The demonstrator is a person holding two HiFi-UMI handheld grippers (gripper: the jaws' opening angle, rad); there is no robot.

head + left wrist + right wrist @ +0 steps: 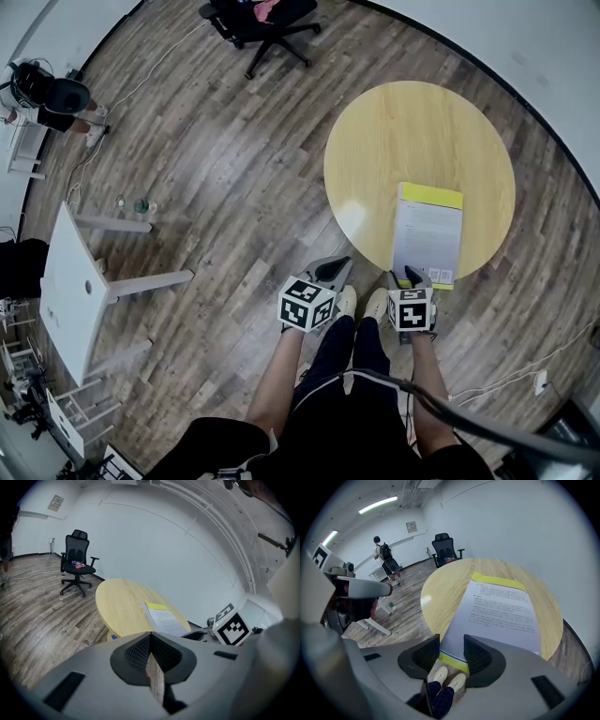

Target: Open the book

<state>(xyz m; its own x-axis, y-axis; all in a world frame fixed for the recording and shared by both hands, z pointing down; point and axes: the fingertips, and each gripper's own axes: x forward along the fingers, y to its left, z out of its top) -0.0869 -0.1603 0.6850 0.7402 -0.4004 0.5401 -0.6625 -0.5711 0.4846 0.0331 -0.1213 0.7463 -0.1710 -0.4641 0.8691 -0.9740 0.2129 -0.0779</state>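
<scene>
status: book (428, 234) is closed and lies flat on the round wooden table (394, 131), cover up.
book place: on the side of the table nearest me. its near short edge is at the rim and looks to hang slightly over it.
book axis: in the head view the long axis runs from me toward the middle of the table, almost straight up the picture with a slight lean.
book ends: wide yellow band on the far short end, thin yellow strip on the near end, pale cover with lines of small print between them.
right claw (412, 277): at the book's near short edge and tipped steeply down. i read it as about half open, with the pads well apart.
right claw contents: in its own view the yellow-striped edge shows in the gap and no pad presses on it. i can't tell whether the tips touch the cover.
left claw (333, 270): closed with the tips meeting and nothing between them. it's held off the table's near-left rim, beside the right one.
my feet: white shoes (349, 300) on the plank floor, just below the table edge.
room: black office chair (267, 23) far across the floor, white desk (70, 281) well to the left.
</scene>
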